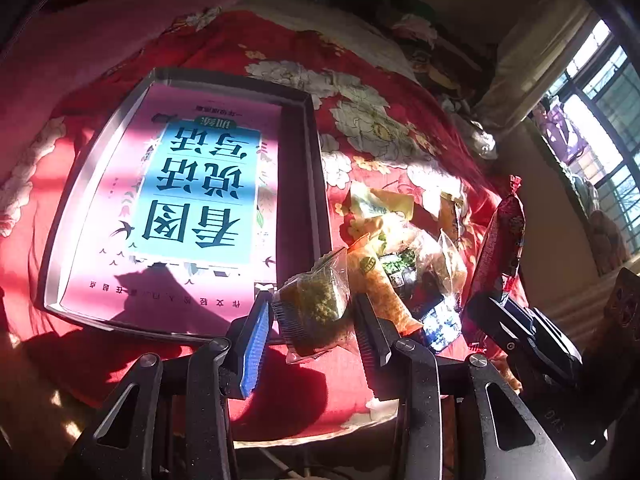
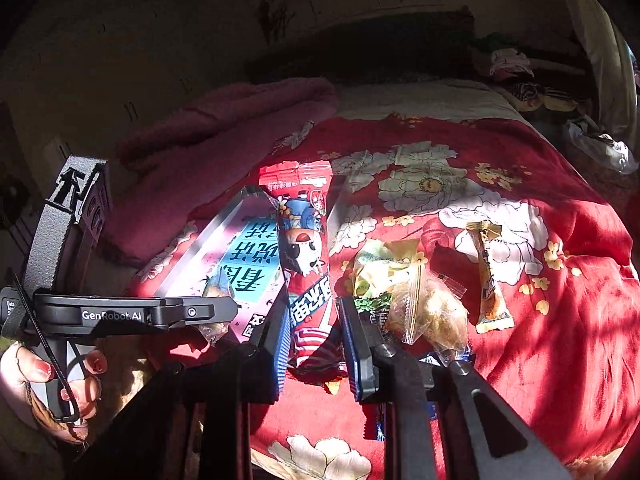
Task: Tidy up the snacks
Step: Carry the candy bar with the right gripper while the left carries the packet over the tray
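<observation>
On the bed: we log a red floral quilt [image 1: 380, 92] in hard sunlight, carrying all the items.
Left claw [image 1: 314, 312]: pinching a clear-wrapped cake [image 1: 316, 300], greenish crumb visible through the wrapper; the packet is off the quilt, between the blue-padded finger [image 1: 256, 344] and the black one.
Right claw [image 2: 314, 344]: pinching a tall red snack pack [image 2: 306, 256] near its lower end; the pack stands upright, cartoon face toward the camera.
Left-view check: we see the same red pack [image 1: 500, 248] at far right, held up in the right claw [image 1: 516, 320].
Tray [image 1: 80, 184]: grey, shallow, on the quilt to the left of the snacks; a pink-and-blue book [image 1: 192, 200] lies flat inside it.
Snack pile [image 2: 404, 292]: yellow, green and clear packets heaped on the quilt just right of the right claw; we cannot separate them all.
Stray item: one orange candy bar [image 2: 490, 280] lies alone, further right of the pile.
Hand [image 2: 52, 384]: painted nails, wrapped round the left claw's handle, low left in the right view.
Left claw, right view [image 2: 216, 312]: tip only; grip not readable from here.
</observation>
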{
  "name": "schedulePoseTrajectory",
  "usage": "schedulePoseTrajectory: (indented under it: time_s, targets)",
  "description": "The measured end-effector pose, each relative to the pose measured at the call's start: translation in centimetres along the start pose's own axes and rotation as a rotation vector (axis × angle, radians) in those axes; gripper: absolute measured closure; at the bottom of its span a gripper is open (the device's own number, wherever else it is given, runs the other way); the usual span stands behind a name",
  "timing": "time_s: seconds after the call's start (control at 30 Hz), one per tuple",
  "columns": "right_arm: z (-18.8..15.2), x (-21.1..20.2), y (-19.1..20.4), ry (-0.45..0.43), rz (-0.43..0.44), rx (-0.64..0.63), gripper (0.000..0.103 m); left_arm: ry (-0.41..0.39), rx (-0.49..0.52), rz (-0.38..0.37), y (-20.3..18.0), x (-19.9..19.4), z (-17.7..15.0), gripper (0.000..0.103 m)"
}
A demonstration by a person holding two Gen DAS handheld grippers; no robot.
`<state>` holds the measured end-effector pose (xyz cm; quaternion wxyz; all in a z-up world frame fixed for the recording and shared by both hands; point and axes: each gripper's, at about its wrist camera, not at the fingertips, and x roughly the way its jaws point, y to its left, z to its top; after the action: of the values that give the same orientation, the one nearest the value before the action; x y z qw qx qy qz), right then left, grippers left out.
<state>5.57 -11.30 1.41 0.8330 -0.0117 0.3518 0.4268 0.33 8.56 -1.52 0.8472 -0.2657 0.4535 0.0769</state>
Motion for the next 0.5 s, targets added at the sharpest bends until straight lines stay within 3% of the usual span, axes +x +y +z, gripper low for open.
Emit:
schedulePoseTrajectory:
  time_s: [0.5]
  targets:
    - [1.1,2.9,4.6,0.034,0.078,-0.043,0.079,-0.073,-0.046,0.123,5.3,-1.9,0.8,0.061]
